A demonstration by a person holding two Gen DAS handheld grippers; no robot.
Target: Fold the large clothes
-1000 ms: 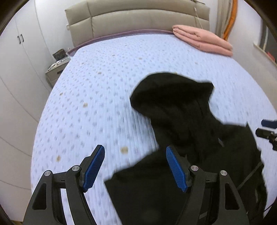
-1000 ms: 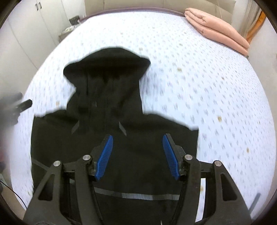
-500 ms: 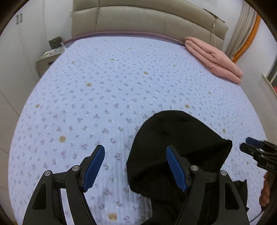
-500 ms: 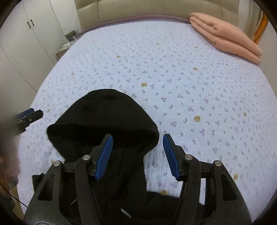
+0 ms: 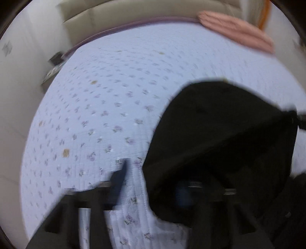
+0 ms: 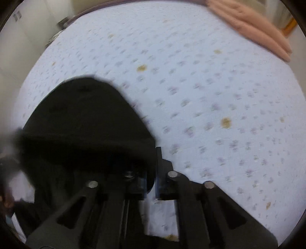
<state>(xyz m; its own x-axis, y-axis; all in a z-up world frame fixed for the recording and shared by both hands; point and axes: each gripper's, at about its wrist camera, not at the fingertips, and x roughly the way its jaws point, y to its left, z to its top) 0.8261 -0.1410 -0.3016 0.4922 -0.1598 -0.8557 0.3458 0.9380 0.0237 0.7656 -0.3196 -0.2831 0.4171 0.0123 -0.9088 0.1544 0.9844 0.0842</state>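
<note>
A black hooded garment lies on the bed; its hood (image 5: 220,124) fills the right of the blurred left wrist view and the left of the right wrist view (image 6: 84,118). My left gripper (image 5: 153,183) is at the hood's left edge, its right finger hidden under the cloth; the blur hides whether it is closed. My right gripper (image 6: 152,172) has its jaws nearly together on the hood's right edge. It shows faintly at the right edge of the left wrist view (image 5: 298,118).
The bed has a pale blue flowered quilt (image 6: 210,86). A folded pink blanket (image 5: 235,36) lies at the far right by the beige headboard (image 5: 133,13). A nightstand (image 5: 53,65) and white wardrobe stand at the left.
Both grippers have dropped onto the hood's two edges. The right gripper's jaws went from wide open to nearly together on the cloth. Both views are now blurred by motion.
</note>
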